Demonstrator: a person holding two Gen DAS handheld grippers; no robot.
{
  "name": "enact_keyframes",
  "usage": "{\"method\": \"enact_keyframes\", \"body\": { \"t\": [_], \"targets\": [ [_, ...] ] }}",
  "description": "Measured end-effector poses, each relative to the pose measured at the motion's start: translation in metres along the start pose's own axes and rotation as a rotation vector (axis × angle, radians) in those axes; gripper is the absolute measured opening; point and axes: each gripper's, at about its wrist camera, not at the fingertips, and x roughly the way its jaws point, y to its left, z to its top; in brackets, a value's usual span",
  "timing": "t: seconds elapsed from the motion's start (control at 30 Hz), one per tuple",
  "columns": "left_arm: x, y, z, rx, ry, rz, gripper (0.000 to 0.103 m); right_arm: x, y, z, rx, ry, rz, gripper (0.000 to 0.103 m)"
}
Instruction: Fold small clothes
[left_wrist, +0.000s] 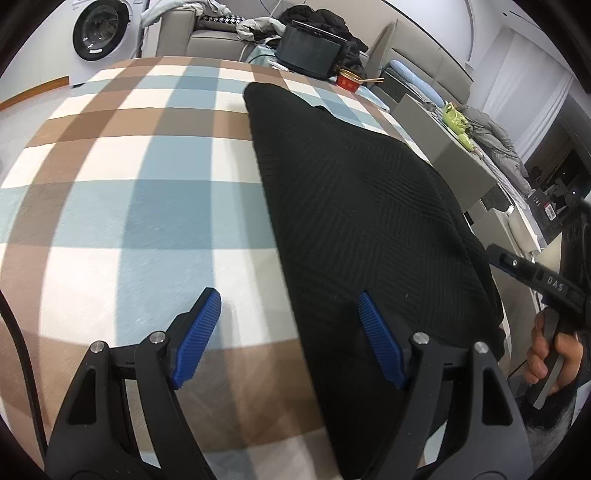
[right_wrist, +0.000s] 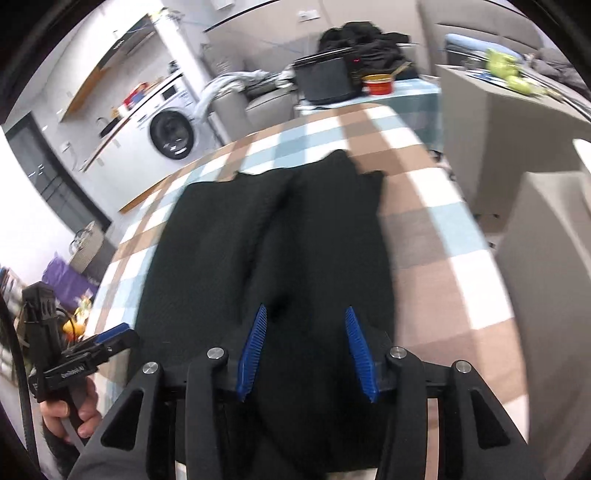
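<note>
Black ribbed knit garment (left_wrist: 354, 206) lies flat on table under brown, blue and white checked cloth (left_wrist: 147, 206), long fold ridge down its middle. Left tongs (left_wrist: 290, 295) blue-padded, spread wide, empty: one pad over cloth, other over garment's near edge. Right tongs (right_wrist: 306, 312) partly apart above garment, nothing clamped between pads. Red bowl (left_wrist: 349, 79) and black box-shaped appliance (left_wrist: 308, 48) at far table end.

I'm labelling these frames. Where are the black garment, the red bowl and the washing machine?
black garment (left_wrist: 362, 206): left wrist view, middle of the knit fabric.
red bowl (right_wrist: 377, 85): right wrist view, its red side wall.
washing machine (left_wrist: 99, 31): left wrist view, the round door.
</note>
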Motion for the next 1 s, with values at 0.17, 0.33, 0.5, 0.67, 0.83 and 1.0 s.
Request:
{"method": "enact_keyframes", "body": {
  "t": [0.17, 0.33, 0.5, 0.67, 0.83, 1.0],
  "targets": [
    [0.020, -0.009, 0.014, 0.002, 0.000, -0.005, 0.069, 0.004, -0.030, -0.002, 0.028, 0.054, -0.026, 0.046],
    [0.033, -0.016, 0.024, -0.003, -0.012, -0.030, 0.032, 0.020, -0.029, -0.007, 0.008, 0.088, -0.010, 0.046],
    [0.032, -0.011, 0.030, -0.016, -0.055, -0.038, 0.010, 0.032, -0.017, -0.004, -0.032, 0.098, -0.020, 0.046],
    [0.018, 0.012, 0.030, -0.031, -0.090, -0.001, 0.008, 0.042, 0.020, -0.010, -0.133, 0.136, -0.002, 0.045],
    [-0.003, 0.049, 0.033, -0.084, -0.131, 0.081, 0.007, 0.056, 0.060, -0.014, -0.200, 0.162, 0.063, 0.046],
    [-0.014, 0.068, 0.031, -0.124, -0.127, 0.092, 0.008, 0.040, 0.045, -0.019, -0.142, 0.145, 0.071, 0.046]
  ]
}}
